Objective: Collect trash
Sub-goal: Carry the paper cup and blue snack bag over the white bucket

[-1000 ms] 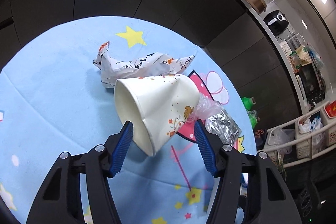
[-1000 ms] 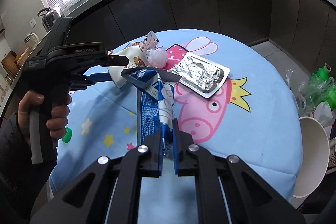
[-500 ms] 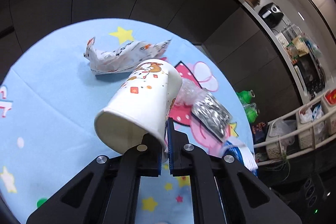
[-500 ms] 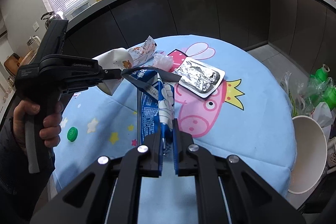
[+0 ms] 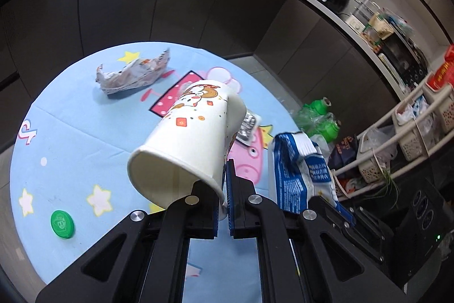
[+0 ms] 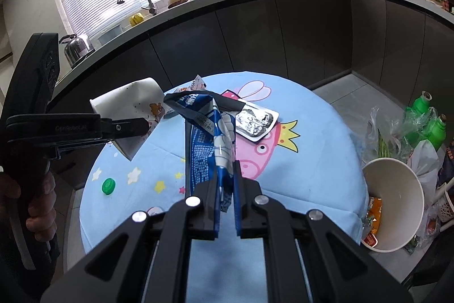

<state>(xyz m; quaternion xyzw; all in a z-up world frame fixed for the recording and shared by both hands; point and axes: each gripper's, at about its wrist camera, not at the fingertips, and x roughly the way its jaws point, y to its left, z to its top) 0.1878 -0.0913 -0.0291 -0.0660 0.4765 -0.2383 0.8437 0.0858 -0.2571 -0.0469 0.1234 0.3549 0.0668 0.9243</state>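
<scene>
The left gripper (image 5: 223, 190) pinches only the paper cup (image 5: 188, 148)'s thin rim at frame centre; the right gripper (image 6: 226, 190) clamps the blue wrapper (image 6: 208, 138). Either could slip mid-carry.

Left wrist camera peers steeply down along its tool (image 5: 222, 195) at the round worktop (image 5: 71, 138), close above it, dark cabinets beyond. Right wrist camera looks down from the worktop's (image 6: 312, 161) near edge toward the sink counter. Both views share the worktop and the green cap (image 5: 62, 224) (image 6: 108, 186).
</scene>
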